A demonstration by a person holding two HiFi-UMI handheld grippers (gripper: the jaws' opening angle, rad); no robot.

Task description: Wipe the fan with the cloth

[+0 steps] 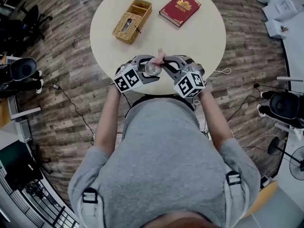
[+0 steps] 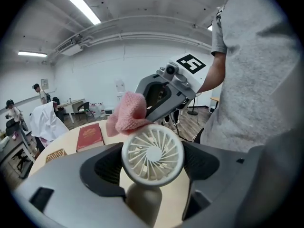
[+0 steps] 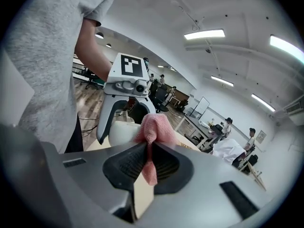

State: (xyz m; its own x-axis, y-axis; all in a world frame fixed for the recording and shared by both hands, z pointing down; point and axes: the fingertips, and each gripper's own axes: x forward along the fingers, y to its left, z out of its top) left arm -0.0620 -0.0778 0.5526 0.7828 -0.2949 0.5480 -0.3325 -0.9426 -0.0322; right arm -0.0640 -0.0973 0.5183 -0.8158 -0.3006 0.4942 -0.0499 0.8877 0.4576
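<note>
While the left gripper [image 1: 148,71] clamps the small white fan [image 1: 153,69], the right gripper [image 1: 164,63] pinches the pink cloth [image 1: 160,57] against it.
From above, both tools meet over the near edge of the round table [image 1: 209,37] and half hide the fan. Only the left gripper view shows its round face and blades, with the cloth touching the top left rim. Only the right gripper view shows the cloth squeezed tight between its jaws. Farther back sit a woven basket [image 1: 132,21] and a red book [image 1: 180,8]; its gold print is too small to read.
</note>
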